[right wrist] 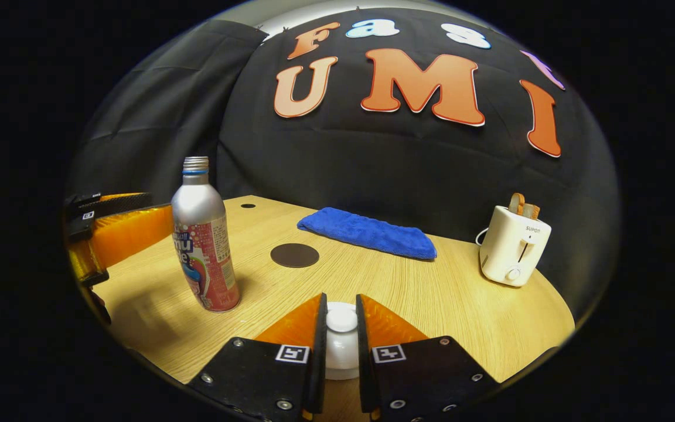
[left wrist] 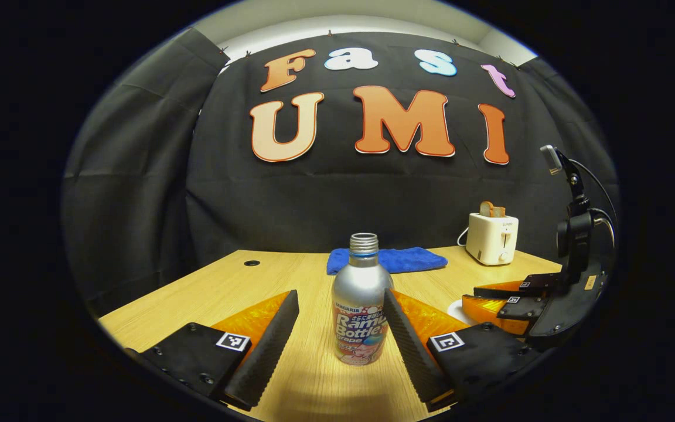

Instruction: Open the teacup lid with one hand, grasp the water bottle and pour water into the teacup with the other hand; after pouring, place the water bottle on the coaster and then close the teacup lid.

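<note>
A silver water bottle [left wrist: 358, 305] with an open threaded neck stands upright on the wooden table. My left gripper [left wrist: 339, 299] is open, one finger on each side of the bottle, and the right finger is nearly touching it. In the right gripper view the bottle [right wrist: 203, 246] stands at the left, with the left gripper [right wrist: 109, 231] behind it. My right gripper [right wrist: 341, 302] is shut on the knob of the white teacup lid [right wrist: 342, 346]; the cup below is hidden. A dark round coaster [right wrist: 295, 255] lies beyond the lid. The right gripper [left wrist: 513, 305] also shows at the right of the left gripper view.
A folded blue towel [right wrist: 367, 233] lies at the back of the table [right wrist: 460, 305]. A white toaster [right wrist: 513, 243] holding bread stands at the back right. A small dark hole [right wrist: 248, 206] sits in the far left of the tabletop.
</note>
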### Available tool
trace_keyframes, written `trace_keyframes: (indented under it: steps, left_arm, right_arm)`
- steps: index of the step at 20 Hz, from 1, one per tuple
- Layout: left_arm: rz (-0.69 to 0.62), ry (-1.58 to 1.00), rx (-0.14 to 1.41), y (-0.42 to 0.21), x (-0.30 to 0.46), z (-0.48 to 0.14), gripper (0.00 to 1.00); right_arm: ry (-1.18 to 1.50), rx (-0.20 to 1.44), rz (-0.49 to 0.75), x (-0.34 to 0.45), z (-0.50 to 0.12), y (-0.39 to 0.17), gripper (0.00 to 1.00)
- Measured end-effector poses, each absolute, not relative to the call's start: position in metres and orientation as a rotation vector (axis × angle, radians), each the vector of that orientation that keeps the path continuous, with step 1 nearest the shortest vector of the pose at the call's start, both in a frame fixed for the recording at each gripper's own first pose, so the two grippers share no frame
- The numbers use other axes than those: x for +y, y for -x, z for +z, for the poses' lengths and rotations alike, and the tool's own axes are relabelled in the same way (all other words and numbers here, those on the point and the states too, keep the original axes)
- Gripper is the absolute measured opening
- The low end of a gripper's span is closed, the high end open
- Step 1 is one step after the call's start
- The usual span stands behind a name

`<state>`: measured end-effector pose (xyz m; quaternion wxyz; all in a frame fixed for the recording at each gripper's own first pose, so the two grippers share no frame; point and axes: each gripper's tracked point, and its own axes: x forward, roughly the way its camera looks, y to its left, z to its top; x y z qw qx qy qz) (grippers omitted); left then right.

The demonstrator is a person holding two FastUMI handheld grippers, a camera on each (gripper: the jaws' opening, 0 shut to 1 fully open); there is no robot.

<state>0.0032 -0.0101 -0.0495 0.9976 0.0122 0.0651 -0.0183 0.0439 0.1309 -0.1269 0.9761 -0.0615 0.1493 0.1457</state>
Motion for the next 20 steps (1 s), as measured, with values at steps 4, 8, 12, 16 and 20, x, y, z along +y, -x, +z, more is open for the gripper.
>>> trace_keyframes:
  steps: [4,8,12,16,20]
  left_arm:
    - [-0.056,-0.030,0.162,-0.008,-0.019,-0.061,0.94]
    - [-0.068,-0.021,0.206,-0.016,-0.026,-0.077,0.96]
    - [-0.074,0.006,0.263,-0.027,-0.032,-0.095,0.96]
    - [-0.072,0.028,0.300,-0.034,-0.032,-0.107,0.96]
    - [-0.068,0.073,0.370,-0.039,-0.032,-0.131,0.96]
  right_arm:
    - [0.111,0.263,0.278,0.124,-0.111,-0.043,0.23]
    - [0.108,0.212,0.241,0.106,-0.090,-0.037,0.23]
    - [0.102,0.192,0.212,0.089,-0.081,-0.034,0.22]
    - [0.094,0.186,0.182,0.071,-0.076,-0.030,0.23]
    - [0.095,0.173,0.126,0.044,-0.068,-0.026,0.22]
